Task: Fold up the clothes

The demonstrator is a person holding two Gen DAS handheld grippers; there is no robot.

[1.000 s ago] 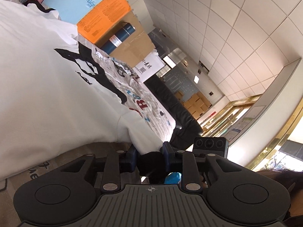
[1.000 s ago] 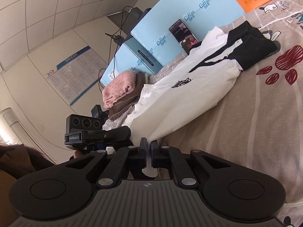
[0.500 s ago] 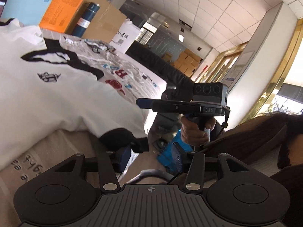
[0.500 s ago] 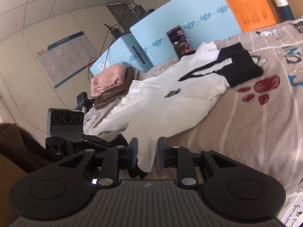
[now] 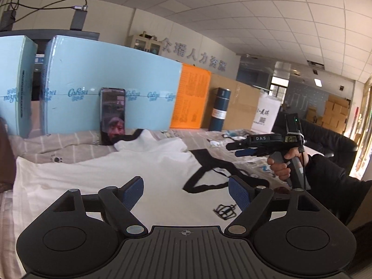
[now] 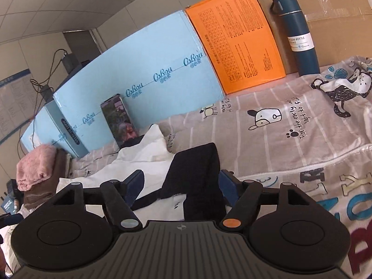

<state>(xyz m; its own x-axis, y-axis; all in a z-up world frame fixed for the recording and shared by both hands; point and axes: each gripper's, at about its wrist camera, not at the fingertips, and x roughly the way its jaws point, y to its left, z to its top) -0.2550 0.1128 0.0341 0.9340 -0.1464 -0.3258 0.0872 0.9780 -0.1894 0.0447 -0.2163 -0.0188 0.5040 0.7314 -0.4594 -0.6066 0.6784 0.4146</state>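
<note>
Both grippers hang over the bed with their jaws opening and nothing pinched between the pads. From the left wrist camera, the left gripper (image 5: 186,191) shows its blue-padded fingers spread wide above the white shirt (image 5: 97,181), which lies spread flat on the bedsheet (image 5: 58,143) below them; no cloth touches either pad. A black curved stripe and a small black crown print mark the shirt just ahead of the right-hand finger. In the same view the right gripper (image 5: 241,150) is held level off to the right, over the far side of the bed, its handle clasped by the person's right hand (image 5: 282,166) in a dark sleeve.

From the right wrist camera, that gripper's fingers also stand apart, and the shirt's black sleeve (image 6: 197,174) lies on the bed in line with the gap, underneath rather than gripped. The white body of the shirt runs away to the left, its collar end reaching up toward a phone (image 6: 119,121) propped against a long light-blue box (image 6: 139,74).

Farther out, an orange box (image 6: 234,39) leans next to the blue one, and a dark blue bottle (image 6: 297,37) stands upright before a cardboard carton (image 6: 337,14). At the left edge, a folded pink towel (image 6: 34,167) rests on a brown folded cloth. The sheet is grey-striped with cartoon dogs, paw prints and large letters.
</note>
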